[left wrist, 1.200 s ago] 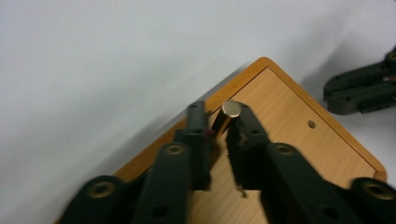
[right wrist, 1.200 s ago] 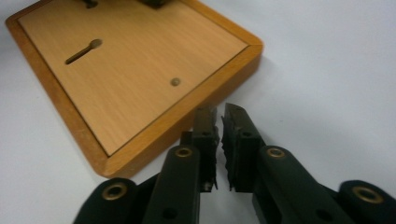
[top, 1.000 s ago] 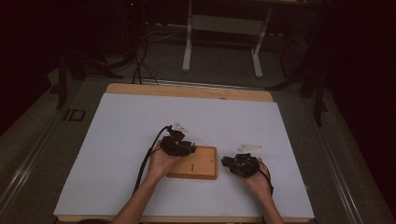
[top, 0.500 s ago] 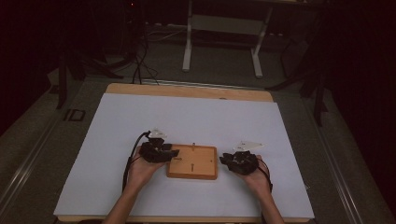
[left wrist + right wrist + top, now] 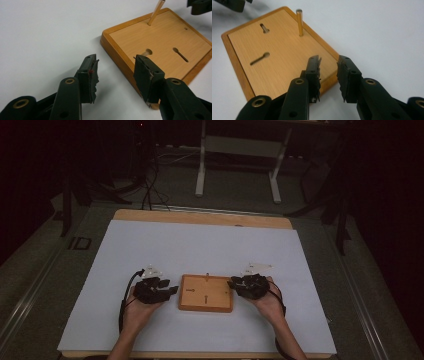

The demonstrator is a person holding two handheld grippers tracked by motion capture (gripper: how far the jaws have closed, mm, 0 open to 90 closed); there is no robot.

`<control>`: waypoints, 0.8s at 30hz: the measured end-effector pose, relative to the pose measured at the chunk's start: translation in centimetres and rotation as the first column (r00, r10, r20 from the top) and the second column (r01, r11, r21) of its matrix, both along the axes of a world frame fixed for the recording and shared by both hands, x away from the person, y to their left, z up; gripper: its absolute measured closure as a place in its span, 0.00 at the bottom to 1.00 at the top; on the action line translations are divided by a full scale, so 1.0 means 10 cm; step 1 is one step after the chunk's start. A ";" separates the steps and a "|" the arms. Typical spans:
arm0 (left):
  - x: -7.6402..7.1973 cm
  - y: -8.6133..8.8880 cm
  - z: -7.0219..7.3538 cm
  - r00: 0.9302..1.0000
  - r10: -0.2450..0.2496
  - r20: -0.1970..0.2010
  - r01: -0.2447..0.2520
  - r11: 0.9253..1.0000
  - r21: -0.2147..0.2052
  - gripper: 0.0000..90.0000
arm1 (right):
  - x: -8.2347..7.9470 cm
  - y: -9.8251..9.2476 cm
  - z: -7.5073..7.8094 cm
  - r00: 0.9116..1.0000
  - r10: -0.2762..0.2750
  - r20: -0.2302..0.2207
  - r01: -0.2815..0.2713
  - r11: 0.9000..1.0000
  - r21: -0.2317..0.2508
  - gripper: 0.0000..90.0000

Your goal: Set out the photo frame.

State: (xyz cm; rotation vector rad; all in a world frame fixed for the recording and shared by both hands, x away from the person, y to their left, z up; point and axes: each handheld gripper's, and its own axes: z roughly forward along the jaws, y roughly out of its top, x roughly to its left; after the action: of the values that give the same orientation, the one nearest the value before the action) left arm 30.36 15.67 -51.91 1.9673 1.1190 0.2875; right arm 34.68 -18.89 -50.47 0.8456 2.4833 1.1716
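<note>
A flat wooden board (image 5: 206, 293) with two keyhole slots and a thin upright peg (image 5: 207, 276) lies on the white table cover near the front. My left gripper (image 5: 171, 290) rests just left of the board, open; in the left gripper view (image 5: 116, 58) one jaw hangs over the board's (image 5: 162, 37) edge, the other over the cover. My right gripper (image 5: 233, 283) sits at the board's right edge, open; in the right gripper view (image 5: 328, 58) its jaws straddle the rim of the board (image 5: 277, 50) without pressing it. Both pairs of jaws have just been opening.
The white cover (image 5: 200, 245) lies on a wooden table whose far edge (image 5: 200, 217) shows. Beyond it are dark floor, cables (image 5: 150, 185) and the white legs of a stand (image 5: 200, 170). The peg (image 5: 299, 22) stands at the board's far rim.
The left hand has slid left, from over the board's left part to beside its left edge. The right gripper has shifted only slightly. Both pairs of jaws stand wider.
</note>
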 end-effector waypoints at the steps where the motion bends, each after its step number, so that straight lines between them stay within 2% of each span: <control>1: -0.02 0.01 0.00 1.000 0.001 0.004 -0.001 1.000 0.003 0.59 | 0.01 0.02 0.01 1.000 0.006 0.000 -0.006 1.000 0.003 0.79; 8: -0.10 0.03 -0.01 1.000 -0.009 0.008 0.009 1.000 0.011 0.60 | 0.08 0.19 0.05 0.999 0.051 0.011 -0.051 0.999 0.005 0.78; 17: -0.11 0.04 0.00 1.000 -0.009 0.011 0.009 1.000 -0.002 0.59 | 0.14 0.38 0.08 0.995 0.099 0.015 -0.099 0.995 0.013 0.77; 24: -0.12 -0.01 0.00 0.999 -0.030 0.012 0.030 1.000 0.007 0.59 | 0.20 0.53 0.04 0.992 0.126 -0.002 -0.126 0.992 0.007 0.76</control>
State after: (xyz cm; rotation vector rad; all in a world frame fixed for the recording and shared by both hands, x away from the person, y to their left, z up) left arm 29.20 15.61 -51.94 1.9845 1.0809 0.2877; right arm 36.64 -13.62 -50.04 0.7019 2.5687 1.2206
